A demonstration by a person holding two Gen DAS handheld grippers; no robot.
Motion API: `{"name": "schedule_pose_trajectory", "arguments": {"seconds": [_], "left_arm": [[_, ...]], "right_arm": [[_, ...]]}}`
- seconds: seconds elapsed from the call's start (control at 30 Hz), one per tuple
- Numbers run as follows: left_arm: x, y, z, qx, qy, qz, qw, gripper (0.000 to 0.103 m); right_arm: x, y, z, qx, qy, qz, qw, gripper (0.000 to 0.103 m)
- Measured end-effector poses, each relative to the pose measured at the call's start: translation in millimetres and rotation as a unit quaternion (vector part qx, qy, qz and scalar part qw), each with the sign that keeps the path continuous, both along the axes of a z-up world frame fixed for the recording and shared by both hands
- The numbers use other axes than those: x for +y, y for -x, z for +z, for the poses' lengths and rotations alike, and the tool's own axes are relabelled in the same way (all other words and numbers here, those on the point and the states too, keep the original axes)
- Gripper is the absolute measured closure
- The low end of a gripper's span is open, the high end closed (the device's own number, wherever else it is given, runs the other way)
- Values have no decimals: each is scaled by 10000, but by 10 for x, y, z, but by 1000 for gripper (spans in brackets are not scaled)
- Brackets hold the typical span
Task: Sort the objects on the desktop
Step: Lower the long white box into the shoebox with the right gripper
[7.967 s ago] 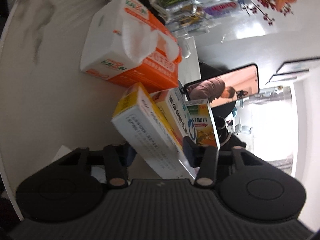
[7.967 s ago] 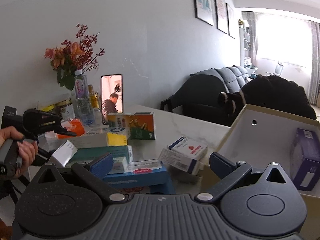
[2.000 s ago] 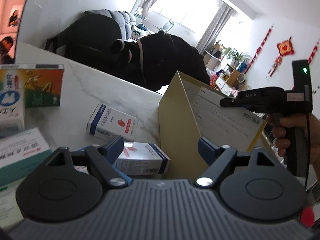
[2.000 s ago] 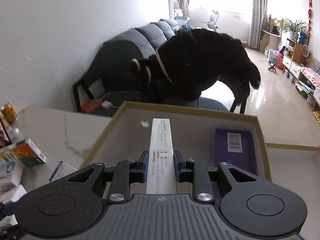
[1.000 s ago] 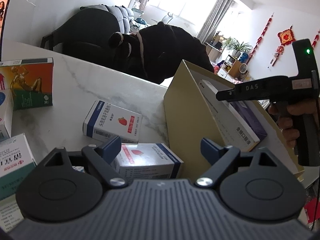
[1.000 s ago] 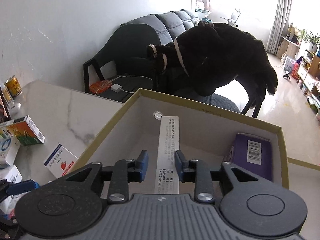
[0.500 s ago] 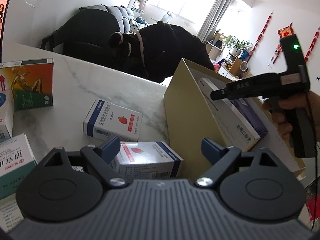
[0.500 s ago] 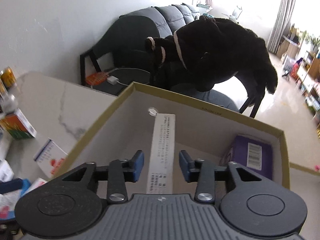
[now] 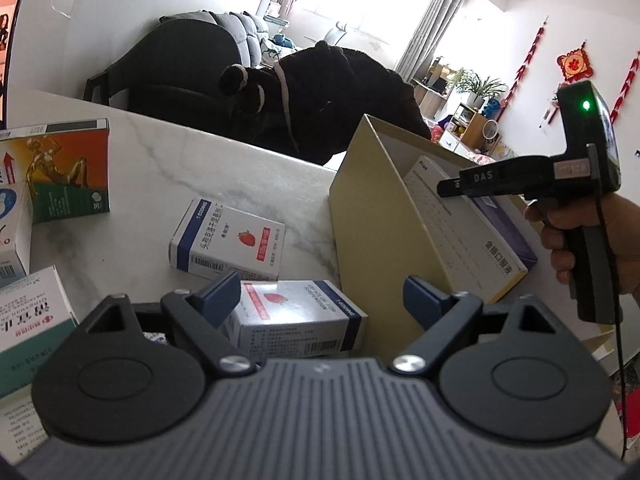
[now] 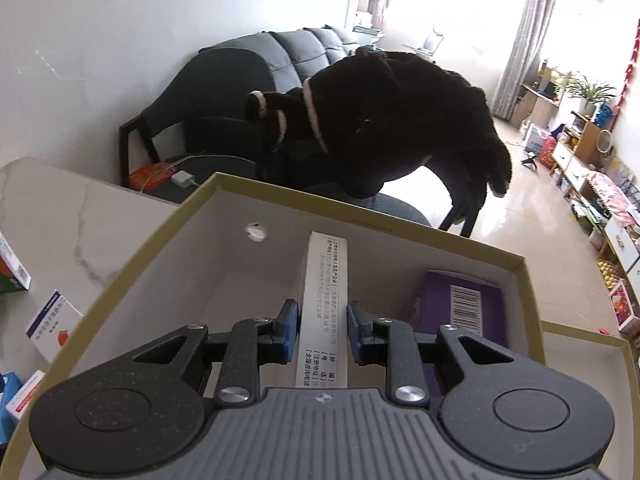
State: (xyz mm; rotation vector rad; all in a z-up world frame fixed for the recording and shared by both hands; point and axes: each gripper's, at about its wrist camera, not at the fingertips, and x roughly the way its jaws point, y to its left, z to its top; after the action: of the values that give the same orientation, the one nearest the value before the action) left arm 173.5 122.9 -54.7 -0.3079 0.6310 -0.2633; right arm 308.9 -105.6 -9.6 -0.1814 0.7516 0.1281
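Note:
An open tan carton (image 10: 360, 208) stands at the table's edge. Inside it a long white medicine box (image 10: 326, 280) stands on edge beside a purple box (image 10: 460, 308). My right gripper (image 10: 323, 330) has the white box between its closing jaws, and both pads meet its sides. In the left wrist view a hand holds the right gripper (image 9: 452, 188) over the carton (image 9: 368, 216), against the white box (image 9: 460, 236). My left gripper (image 9: 322, 298) hangs open low over the table. A blue-and-white strawberry box (image 9: 296, 320) lies just ahead of its fingers, untouched.
A second strawberry box (image 9: 228, 240) lies flat on the marble table (image 9: 160, 160). An orange-green box (image 9: 60, 168) and a teal-white box (image 9: 32, 320) sit at the left. Behind the table are a dark sofa (image 10: 248, 80) and a black plush toy (image 10: 392, 120).
The right jaws, apart around the white box a second ago, have drawn in onto its sides, and that gripper has tipped a little. The left gripper has stayed open and still.

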Motion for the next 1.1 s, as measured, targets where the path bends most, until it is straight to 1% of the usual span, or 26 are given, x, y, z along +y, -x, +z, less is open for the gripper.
{"name": "schedule_pose_trajectory", "arguments": {"seconds": [0.07, 0.17, 0.33, 0.43, 0.7, 0.87, 1.1], "left_arm": [[1, 0, -4, 4, 0, 3, 10000, 13], [-2, 5, -8, 8, -13, 7, 10000, 14], [19, 32, 11, 3, 20, 56, 10000, 13], [38, 53, 34, -23, 46, 90, 9999, 14], [94, 139, 113, -110, 13, 117, 9999, 14], [96, 175, 148, -135, -48, 142, 9998, 13], [66, 163, 139, -102, -81, 160, 9998, 13]], "right_arm": [[4, 3, -6, 1, 7, -4, 10000, 75], [69, -12, -16, 9, 160, 75, 9998, 73], [168, -53, -47, 140, 211, 228, 9994, 73], [252, -65, -105, 147, 446, 202, 9987, 72], [413, -40, -171, -35, 913, -6, 9958, 73], [356, -67, -188, -30, 1050, -205, 9943, 73], [148, -66, -225, -73, 1358, -477, 9896, 73]]}}
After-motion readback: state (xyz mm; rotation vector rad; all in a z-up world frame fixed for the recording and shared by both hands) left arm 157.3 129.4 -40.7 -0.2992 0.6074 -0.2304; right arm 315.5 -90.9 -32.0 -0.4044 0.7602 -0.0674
